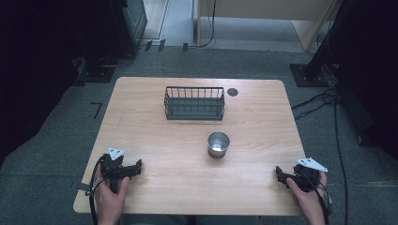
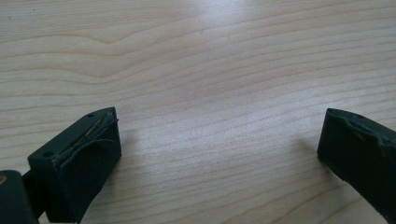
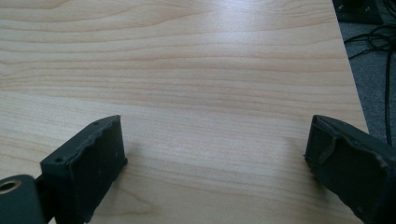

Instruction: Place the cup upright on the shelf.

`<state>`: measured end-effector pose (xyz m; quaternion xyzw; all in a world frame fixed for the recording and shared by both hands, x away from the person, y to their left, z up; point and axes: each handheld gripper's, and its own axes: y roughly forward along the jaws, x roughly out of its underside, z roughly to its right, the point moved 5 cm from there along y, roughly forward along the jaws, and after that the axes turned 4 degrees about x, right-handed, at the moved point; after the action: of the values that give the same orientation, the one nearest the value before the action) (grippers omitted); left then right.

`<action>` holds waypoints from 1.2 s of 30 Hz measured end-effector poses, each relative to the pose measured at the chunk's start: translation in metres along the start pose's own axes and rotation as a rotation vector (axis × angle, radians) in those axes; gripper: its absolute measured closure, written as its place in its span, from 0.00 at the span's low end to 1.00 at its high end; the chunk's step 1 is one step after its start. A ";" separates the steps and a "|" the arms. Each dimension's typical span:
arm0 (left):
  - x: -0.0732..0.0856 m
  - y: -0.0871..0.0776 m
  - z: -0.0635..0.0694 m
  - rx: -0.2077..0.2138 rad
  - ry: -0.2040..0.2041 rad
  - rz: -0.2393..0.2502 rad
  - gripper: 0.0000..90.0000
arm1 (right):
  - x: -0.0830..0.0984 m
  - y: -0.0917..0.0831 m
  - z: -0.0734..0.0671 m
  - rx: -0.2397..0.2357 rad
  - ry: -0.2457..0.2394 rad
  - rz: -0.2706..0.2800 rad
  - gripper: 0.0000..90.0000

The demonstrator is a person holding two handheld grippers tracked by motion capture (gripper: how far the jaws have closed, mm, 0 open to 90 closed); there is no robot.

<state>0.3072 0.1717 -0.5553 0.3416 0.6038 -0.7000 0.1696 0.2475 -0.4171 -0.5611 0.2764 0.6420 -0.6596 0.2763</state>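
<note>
While both claws rest wide apart and empty at the near corners of the pale wooden counter point(image 1: 155, 140), left claw point(image 1: 139, 165), right claw point(image 1: 278, 172), the round steel cup point(image 1: 218, 144) stands mid-counter before the black wire basket point(image 1: 194, 103), grey carpet point(image 1: 47, 154) all around.

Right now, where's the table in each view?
High view: table spans the centre, bearing basket and cup.
Left gripper view: its wood runs edge to edge behind the open left gripper.
Right gripper view: wood behind the open right gripper; table edge and floor at right.
Shared landmark: the pale wood grain.
</note>
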 end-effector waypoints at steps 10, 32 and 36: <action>0.000 0.000 0.000 0.000 0.000 0.000 0.00 | -0.014 -0.006 -0.012 0.009 0.018 0.026 0.10; 0.000 0.000 0.000 0.000 -0.001 0.000 0.00 | -0.056 -0.018 -0.063 -0.079 -0.028 0.077 0.11; 0.000 0.000 0.000 0.000 -0.001 0.001 0.00 | -0.059 -0.019 -0.068 -0.088 -0.032 0.081 0.11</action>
<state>0.3071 0.1716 -0.5554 0.3414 0.6036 -0.7001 0.1701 0.2760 -0.3486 -0.5072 0.2794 0.6541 -0.6234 0.3248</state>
